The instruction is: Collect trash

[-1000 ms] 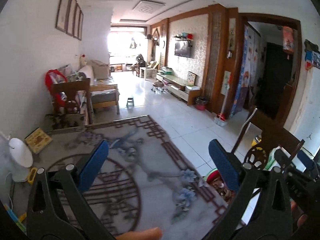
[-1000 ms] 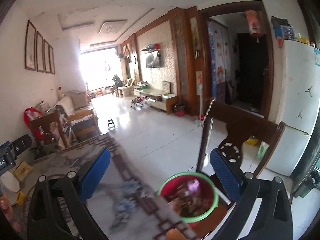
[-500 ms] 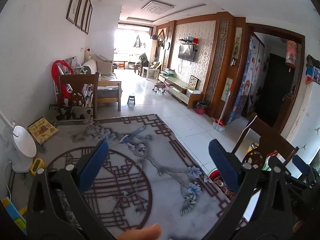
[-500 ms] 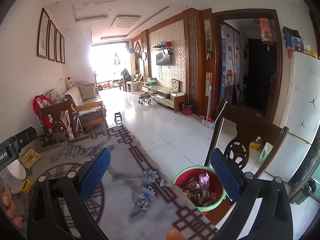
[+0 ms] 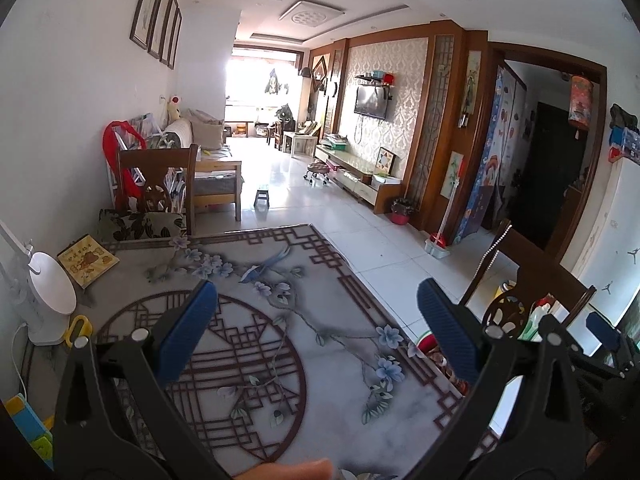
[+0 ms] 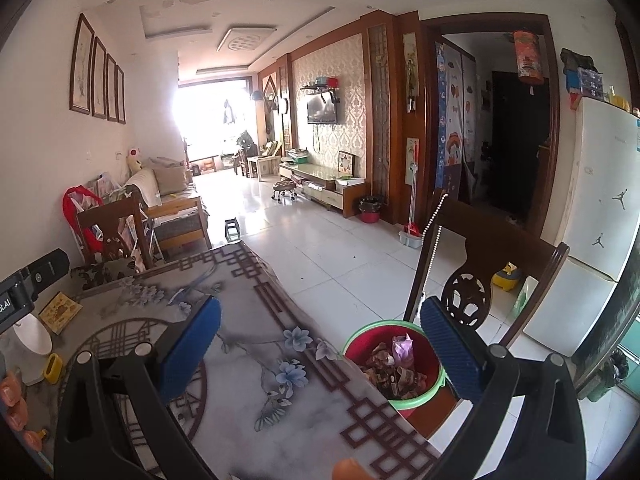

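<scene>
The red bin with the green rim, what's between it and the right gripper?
Nothing: in the right wrist view the open right gripper hangs over the table's edge, the bin directly beyond.

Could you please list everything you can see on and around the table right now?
Table: one, grey marble top with brown lattice and blue flowers, foreground.
Trash bin: one, red with green rim, holding wrappers, on the floor off the table's right edge.
Booklet: one, yellow, table's far left corner.
Fan: one, white, table's left edge.
Scissors: one pair, yellow handles, beside the fan's base.
Chairs: two, dark wood, one beyond the table's far end, one to the right behind the bin.
Refrigerator: one, white, far right.
Television: one, black, wall-mounted.
Left claw: blue pads, open, empty.
Right claw: blue pads, open, empty.
</scene>
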The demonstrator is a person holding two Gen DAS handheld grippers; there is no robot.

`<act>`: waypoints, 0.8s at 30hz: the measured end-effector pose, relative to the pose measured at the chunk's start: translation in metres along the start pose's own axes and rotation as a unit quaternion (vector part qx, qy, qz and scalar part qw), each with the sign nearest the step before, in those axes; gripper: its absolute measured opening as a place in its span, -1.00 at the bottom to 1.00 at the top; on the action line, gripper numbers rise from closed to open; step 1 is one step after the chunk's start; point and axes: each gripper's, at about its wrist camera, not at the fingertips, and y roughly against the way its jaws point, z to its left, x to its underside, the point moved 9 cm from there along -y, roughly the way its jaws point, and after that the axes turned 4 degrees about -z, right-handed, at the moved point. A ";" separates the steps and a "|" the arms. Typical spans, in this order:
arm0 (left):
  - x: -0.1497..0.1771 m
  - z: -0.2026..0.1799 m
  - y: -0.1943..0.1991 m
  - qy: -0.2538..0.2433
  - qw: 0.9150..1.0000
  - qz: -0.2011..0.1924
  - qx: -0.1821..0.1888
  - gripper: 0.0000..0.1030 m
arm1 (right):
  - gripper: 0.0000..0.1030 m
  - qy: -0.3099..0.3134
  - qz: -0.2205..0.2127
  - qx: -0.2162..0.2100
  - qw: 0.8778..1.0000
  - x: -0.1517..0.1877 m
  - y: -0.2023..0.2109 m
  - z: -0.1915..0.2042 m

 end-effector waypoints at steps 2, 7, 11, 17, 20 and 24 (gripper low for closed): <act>0.000 -0.001 0.001 0.001 1.000 0.000 0.001 0.91 | 0.87 0.000 0.001 0.001 1.000 0.001 0.000 -0.001; 0.001 -0.002 0.001 0.001 1.000 0.001 0.001 0.91 | 0.87 -0.001 0.001 0.001 1.000 0.000 0.001 -0.003; 0.003 -0.003 0.000 0.000 1.000 0.004 0.000 0.91 | 0.87 0.000 0.004 0.000 1.000 0.003 0.000 -0.003; 0.003 -0.003 0.000 0.000 1.000 0.004 0.001 0.91 | 0.87 0.000 0.006 -0.001 1.000 0.004 -0.001 -0.003; 0.003 -0.003 0.000 0.000 1.000 0.005 0.001 0.91 | 0.87 0.000 0.006 -0.001 1.000 0.004 -0.001 -0.003; 0.004 -0.002 -0.001 0.001 1.000 0.007 -0.001 0.91 | 0.87 0.001 0.010 0.000 1.000 0.008 -0.004 -0.004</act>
